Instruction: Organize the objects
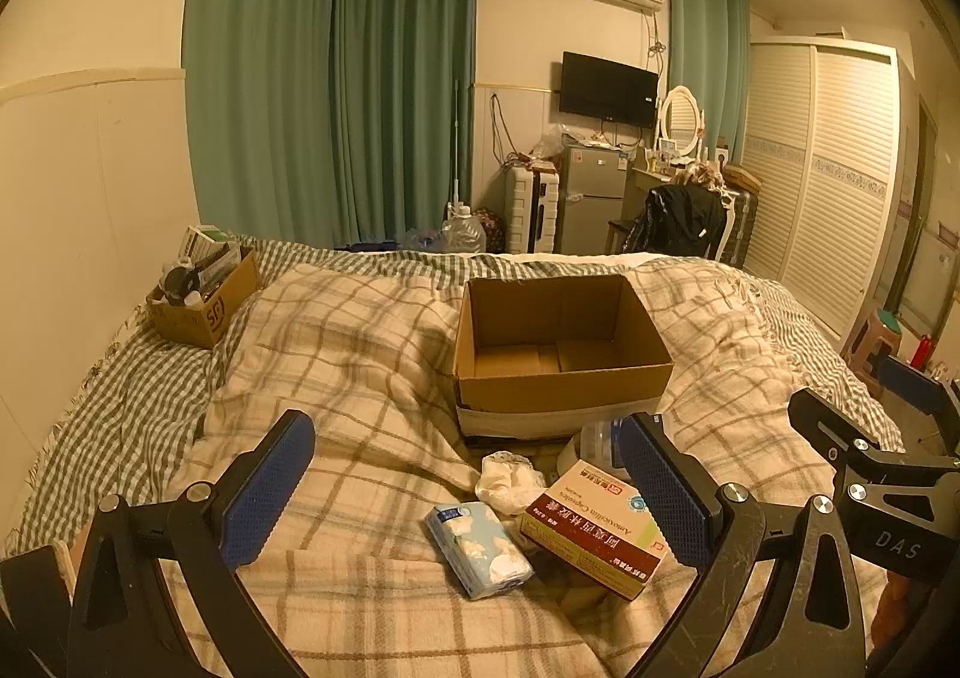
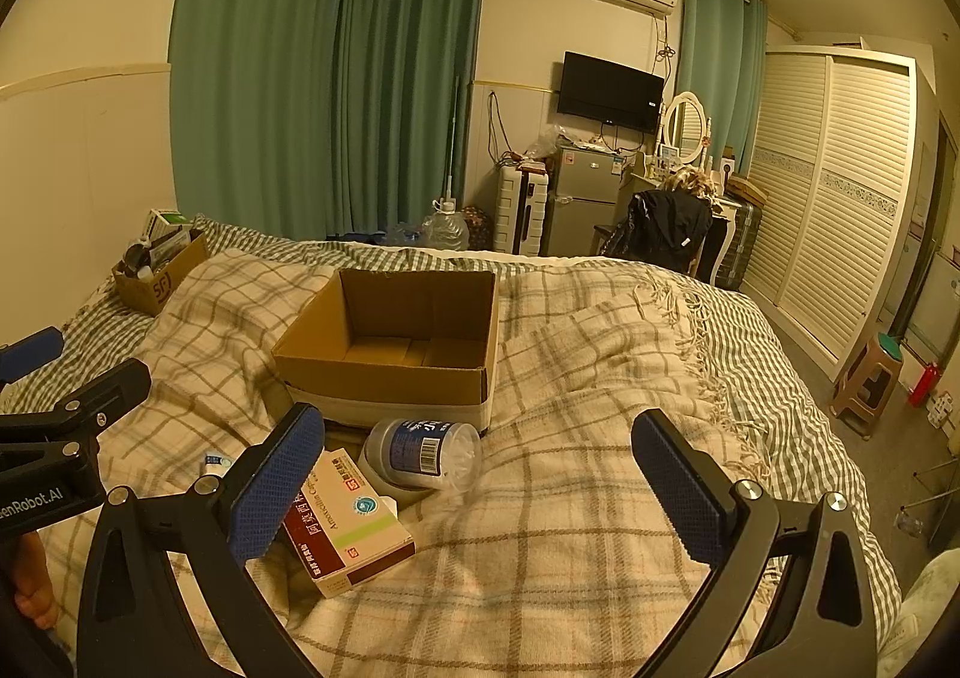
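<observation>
Two brown cardboard boxes: one large open box [image 1: 561,342] at frame centre, one smaller filled box [image 1: 201,300] (upper left). One maroon-and-white medicine carton [image 1: 594,528], one pale blue tissue packet [image 1: 480,549], one crumpled white wad [image 1: 510,480], one clear plastic jar [image 2: 429,453].

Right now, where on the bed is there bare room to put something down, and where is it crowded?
Free: the inside of the open brown cardboard box, and the plaid blanket to its right. Crowded: just in front of the box, where the red-and-white medicine carton, clear plastic jar, blue tissue pack and crumpled white tissue cluster.
</observation>
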Demonstrator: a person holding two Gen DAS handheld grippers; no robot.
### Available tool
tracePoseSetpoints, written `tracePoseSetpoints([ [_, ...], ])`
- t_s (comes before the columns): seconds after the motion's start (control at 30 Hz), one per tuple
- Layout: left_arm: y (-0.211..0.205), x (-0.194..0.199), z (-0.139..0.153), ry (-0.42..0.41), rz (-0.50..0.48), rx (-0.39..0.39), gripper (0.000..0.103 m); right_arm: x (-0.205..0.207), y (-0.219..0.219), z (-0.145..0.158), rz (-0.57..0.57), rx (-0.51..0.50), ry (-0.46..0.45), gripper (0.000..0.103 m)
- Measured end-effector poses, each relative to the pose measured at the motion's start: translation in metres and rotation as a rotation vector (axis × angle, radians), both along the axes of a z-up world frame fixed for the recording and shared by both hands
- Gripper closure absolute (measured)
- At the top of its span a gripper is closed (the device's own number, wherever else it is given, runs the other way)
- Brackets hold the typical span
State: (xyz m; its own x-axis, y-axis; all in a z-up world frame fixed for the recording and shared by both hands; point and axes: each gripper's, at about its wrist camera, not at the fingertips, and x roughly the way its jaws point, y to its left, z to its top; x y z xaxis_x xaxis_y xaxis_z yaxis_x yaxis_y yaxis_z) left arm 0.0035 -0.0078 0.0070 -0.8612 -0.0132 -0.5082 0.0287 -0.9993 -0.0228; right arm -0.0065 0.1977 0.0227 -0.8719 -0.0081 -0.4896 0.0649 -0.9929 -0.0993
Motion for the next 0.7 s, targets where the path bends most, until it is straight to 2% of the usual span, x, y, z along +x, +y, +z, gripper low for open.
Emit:
tracePoseSetpoints([
  [0.7,0.001,0.0017,-0.0002,0.001,0.0,0.004,0.0,0.0019,-0.0014,-0.0029,0.005,0.0,-0.004,0.0],
])
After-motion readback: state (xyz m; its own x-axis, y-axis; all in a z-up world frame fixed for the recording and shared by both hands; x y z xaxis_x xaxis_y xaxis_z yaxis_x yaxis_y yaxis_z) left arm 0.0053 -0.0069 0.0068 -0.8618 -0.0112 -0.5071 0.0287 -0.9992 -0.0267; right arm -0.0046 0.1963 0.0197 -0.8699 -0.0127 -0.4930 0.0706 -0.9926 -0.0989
